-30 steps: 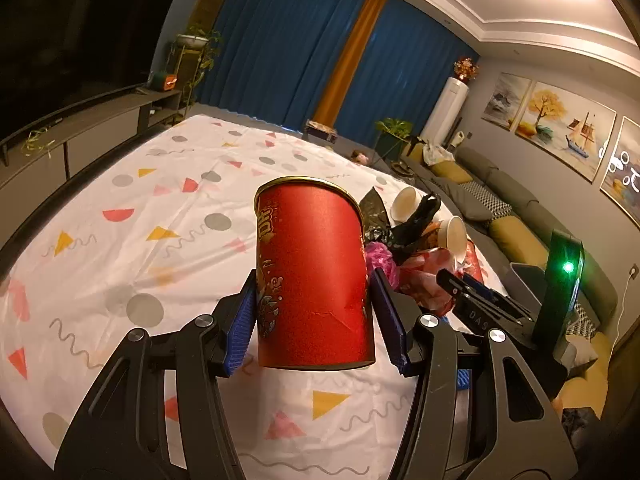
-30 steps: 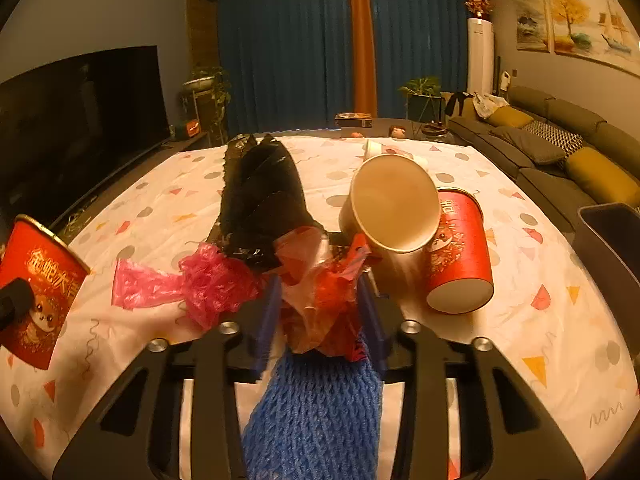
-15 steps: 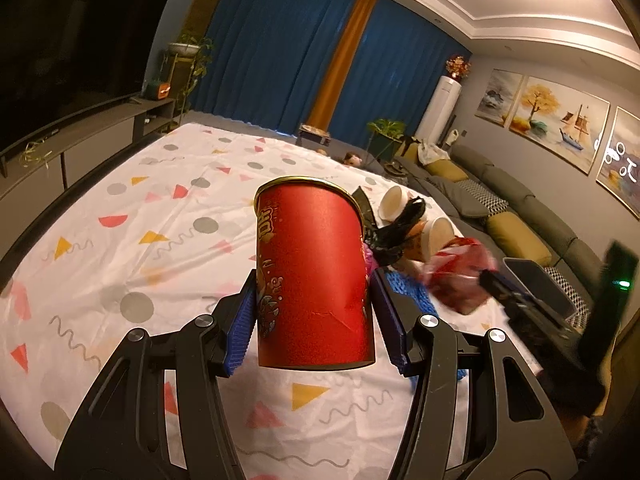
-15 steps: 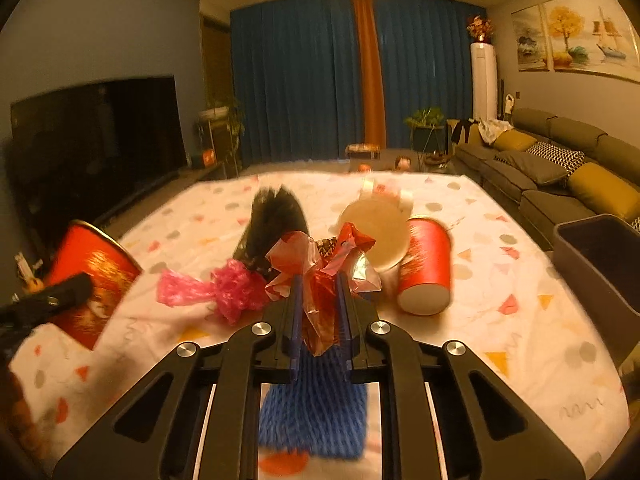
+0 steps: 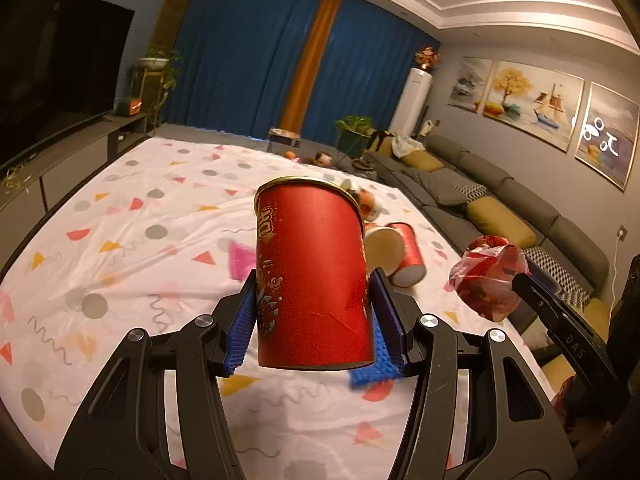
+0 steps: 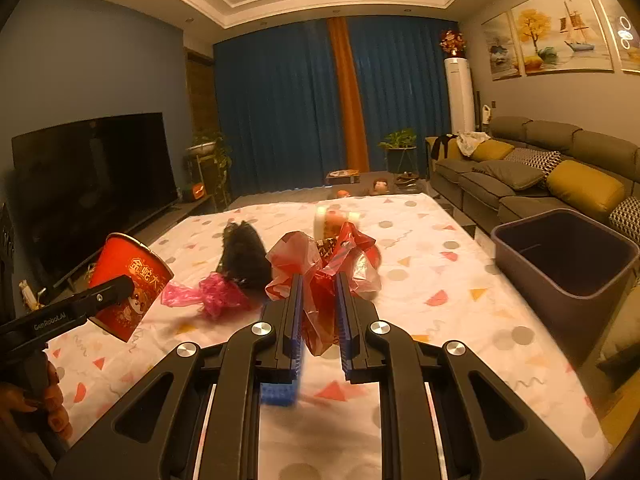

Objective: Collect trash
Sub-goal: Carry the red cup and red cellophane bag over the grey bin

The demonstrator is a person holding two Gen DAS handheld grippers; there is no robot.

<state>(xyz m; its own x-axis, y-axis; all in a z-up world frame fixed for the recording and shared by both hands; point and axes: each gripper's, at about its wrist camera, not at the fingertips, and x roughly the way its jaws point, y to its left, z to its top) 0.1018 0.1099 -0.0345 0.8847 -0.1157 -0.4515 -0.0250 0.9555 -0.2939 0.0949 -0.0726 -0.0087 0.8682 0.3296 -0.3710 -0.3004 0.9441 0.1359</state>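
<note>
Right now your left gripper [image 5: 316,322] is clamped on the red paper cup [image 5: 312,276], held upright above the patterned sheet [image 5: 132,248]. Your right gripper [image 6: 318,312] has just been closing and now pinches the crumpled red plastic bag [image 6: 320,276] between its pads. Carry both loads high enough that the bag's loose tail clears the sheet. The gray bin [image 6: 568,276] stands off to the right of your right gripper, open top facing up. I would swing the bag over its rim before letting go, then bring the cup across. Beyond your right gripper lie a pink wrapper [image 6: 208,296], a black bag [image 6: 244,254] and farther cups, left for later.
</note>
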